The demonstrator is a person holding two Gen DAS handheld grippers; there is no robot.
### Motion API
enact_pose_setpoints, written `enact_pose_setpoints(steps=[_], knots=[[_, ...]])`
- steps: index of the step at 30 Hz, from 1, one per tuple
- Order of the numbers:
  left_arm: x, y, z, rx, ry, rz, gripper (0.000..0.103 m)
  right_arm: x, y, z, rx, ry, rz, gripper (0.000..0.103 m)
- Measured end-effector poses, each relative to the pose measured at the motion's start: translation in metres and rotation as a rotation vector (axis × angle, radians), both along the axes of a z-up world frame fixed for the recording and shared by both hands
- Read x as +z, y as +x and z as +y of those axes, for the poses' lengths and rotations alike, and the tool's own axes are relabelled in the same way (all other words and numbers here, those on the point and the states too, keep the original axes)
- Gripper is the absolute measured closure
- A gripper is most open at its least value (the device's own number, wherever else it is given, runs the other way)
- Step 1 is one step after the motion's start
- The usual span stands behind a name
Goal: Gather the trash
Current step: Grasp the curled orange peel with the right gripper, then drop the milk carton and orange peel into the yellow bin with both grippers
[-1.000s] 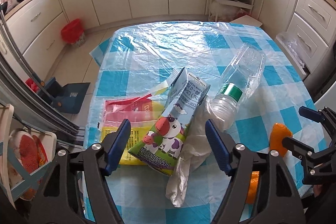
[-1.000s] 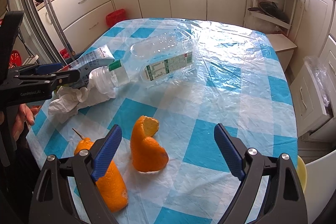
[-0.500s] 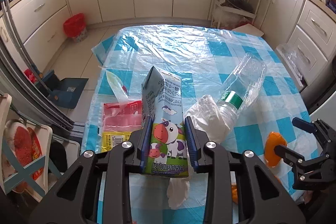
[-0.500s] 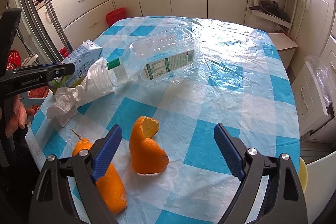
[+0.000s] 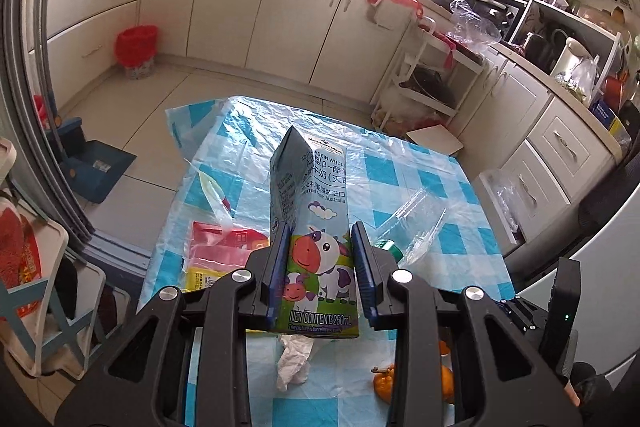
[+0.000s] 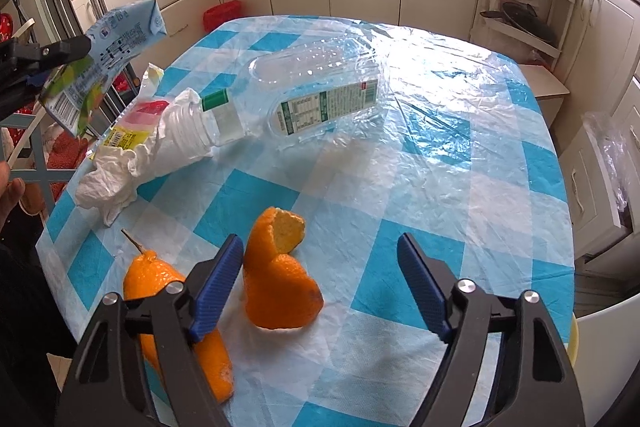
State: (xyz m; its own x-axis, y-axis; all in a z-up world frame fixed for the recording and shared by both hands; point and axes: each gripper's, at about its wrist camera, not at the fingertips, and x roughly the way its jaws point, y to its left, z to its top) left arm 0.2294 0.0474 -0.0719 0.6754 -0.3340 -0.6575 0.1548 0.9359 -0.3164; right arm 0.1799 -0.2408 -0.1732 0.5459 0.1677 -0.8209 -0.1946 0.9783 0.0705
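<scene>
Left gripper (image 5: pixel 320 271) clamps milk carton (image 5: pixel 316 227), label "NET CONTENT: 250mL"; right gripper (image 6: pixel 320 287) jaws wide, just closing, orange peel (image 6: pixel 280 275) between, untouched, bottle (image 6: pixel 316 95) at 12 o'clock.

Both wrist views look down close over one checked table (image 5: pixel 420 187).

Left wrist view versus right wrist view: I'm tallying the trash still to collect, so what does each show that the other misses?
Only the left wrist view shows the milk carton's cow front clamped in the left gripper. Only the right shows the curled orange peel just inside the open, closing right gripper. Both show the plastic bottle, crumpled tissue and checked tablecloth.
</scene>
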Motion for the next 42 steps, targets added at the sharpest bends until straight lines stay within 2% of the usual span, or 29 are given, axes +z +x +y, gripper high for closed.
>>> enact_pose_setpoints(steps=[1, 5, 9, 20, 30, 35, 42], knots=[[-0.001, 0.0, 0.0, 0.001, 0.004, -0.001, 0.074, 0.0, 0.0, 0.0, 0.004, 0.002, 0.002, 0.038], [0.0, -0.002, -0.001, 0.007, 0.013, -0.007, 0.074, -0.002, -0.001, 0.001, 0.014, -0.001, 0.02, 0.067], [0.0, -0.002, -0.001, 0.006, 0.015, -0.009, 0.074, 0.001, -0.003, -0.004, 0.001, 0.01, 0.006, 0.072], [0.005, -0.009, -0.008, -0.015, 0.016, -0.027, 0.074, 0.016, -0.013, -0.028, -0.052, 0.047, -0.045, 0.074], [0.003, -0.013, -0.033, -0.075, 0.024, -0.028, 0.074, 0.026, -0.019, -0.054, -0.114, 0.053, -0.079, 0.074], [0.002, -0.015, -0.052, -0.118, 0.024, -0.031, 0.074, 0.031, -0.024, -0.082, -0.186, 0.057, -0.102, 0.074], [0.0, -0.02, -0.095, -0.205, 0.004, -0.023, 0.074, 0.035, -0.036, -0.136, -0.346, 0.063, -0.139, 0.074]])
